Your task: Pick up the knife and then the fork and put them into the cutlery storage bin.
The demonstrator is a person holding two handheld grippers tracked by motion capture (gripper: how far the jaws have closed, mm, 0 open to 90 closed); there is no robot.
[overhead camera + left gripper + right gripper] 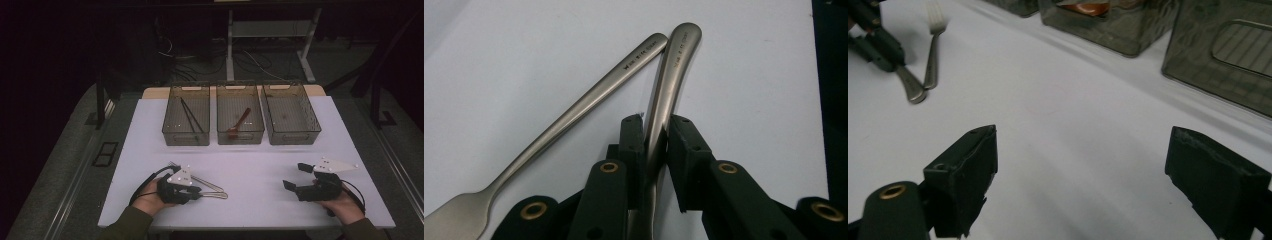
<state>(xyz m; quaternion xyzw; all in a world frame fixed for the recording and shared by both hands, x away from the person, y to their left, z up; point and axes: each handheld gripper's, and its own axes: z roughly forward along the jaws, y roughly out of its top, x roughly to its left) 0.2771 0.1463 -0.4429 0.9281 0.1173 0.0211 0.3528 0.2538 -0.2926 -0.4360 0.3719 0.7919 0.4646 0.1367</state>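
Two steel utensils lie side by side near the front left of the white table [260, 165]. One is a fork [574, 112], with its tines showing in the right gripper view too [934, 30]. The other is a utensil with a rounded handle [679, 60] whose head is hidden. My left gripper [655, 125] has that handle between its pads, and both pads press on it, low over the table [197, 192]. Far off at the front right, my right gripper [296, 176] stands wide open with nothing between its fingers [1080, 185].
Three smoky see-through bins stand in a row at the back. The left bin [170, 132] holds dark chopsticks, the middle bin [222, 135] a reddish wooden spoon [241, 121], and the right bin [315, 125] looks bare. Dark floor surrounds the table.
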